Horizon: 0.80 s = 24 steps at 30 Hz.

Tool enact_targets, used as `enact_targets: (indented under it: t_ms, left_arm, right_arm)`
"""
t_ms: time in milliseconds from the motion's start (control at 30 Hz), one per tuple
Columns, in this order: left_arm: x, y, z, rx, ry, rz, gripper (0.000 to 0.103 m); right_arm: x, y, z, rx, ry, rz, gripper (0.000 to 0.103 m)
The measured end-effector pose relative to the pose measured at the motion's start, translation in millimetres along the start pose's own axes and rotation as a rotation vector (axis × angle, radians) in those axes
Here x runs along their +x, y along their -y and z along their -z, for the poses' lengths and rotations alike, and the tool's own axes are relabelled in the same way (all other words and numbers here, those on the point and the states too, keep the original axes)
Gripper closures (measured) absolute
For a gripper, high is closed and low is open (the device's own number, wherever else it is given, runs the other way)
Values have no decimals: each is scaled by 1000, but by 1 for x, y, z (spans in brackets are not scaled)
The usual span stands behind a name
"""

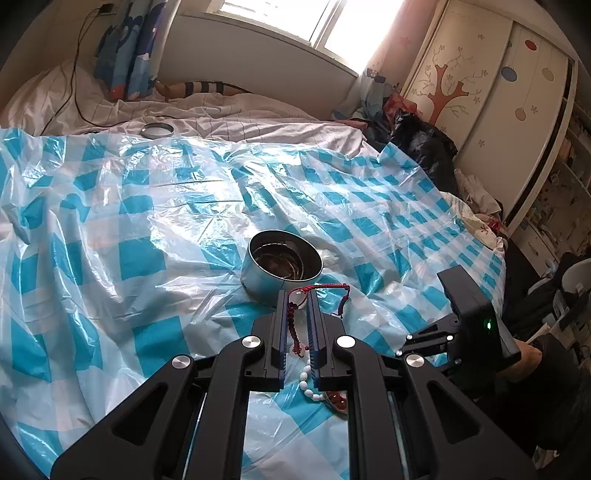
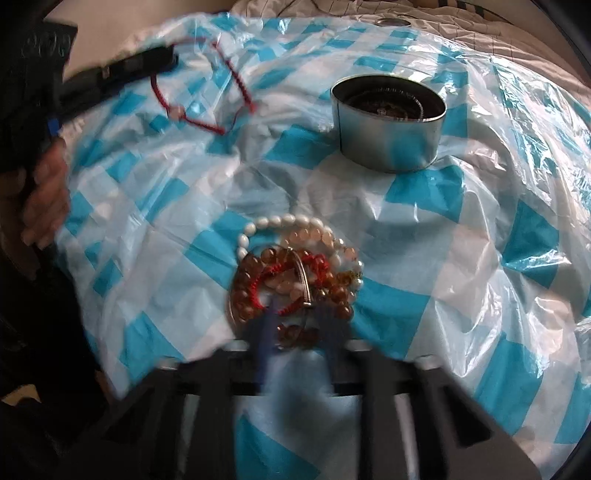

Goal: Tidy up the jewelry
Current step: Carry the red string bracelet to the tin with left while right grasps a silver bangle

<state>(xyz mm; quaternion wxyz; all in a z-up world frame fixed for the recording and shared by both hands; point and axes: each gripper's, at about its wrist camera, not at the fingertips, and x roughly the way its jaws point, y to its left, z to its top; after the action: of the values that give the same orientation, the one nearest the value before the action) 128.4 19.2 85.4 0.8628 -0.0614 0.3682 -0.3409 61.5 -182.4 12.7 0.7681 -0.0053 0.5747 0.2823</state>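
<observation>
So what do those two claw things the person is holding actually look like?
Each is a black plastic tool. The left claw has two narrow upright fingers lined with blue ribbed pads, set on angular black arms with round silver bolt heads. The right claw looks the same but blurred. From the left camera its boxy black body shows a small green light. The person wears dark sleeves.

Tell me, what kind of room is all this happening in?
Most likely a bedroom. The work surface is a bed with rumpled sheets under a checked plastic cover, beside a window and a decorated sliding wardrobe.
</observation>
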Motion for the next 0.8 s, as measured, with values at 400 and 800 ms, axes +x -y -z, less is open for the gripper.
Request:
enact_targets:
  t_ms: [400, 800]
  left_arm:
    - [2, 2, -4, -7, 5, 0, 94]
    - [30, 6, -30, -60, 38, 22, 94]
  right_arm:
    - [-47, 22, -9, 86, 146, -74, 96]
    - [-115, 71, -46, 278, 420, -4, 96]
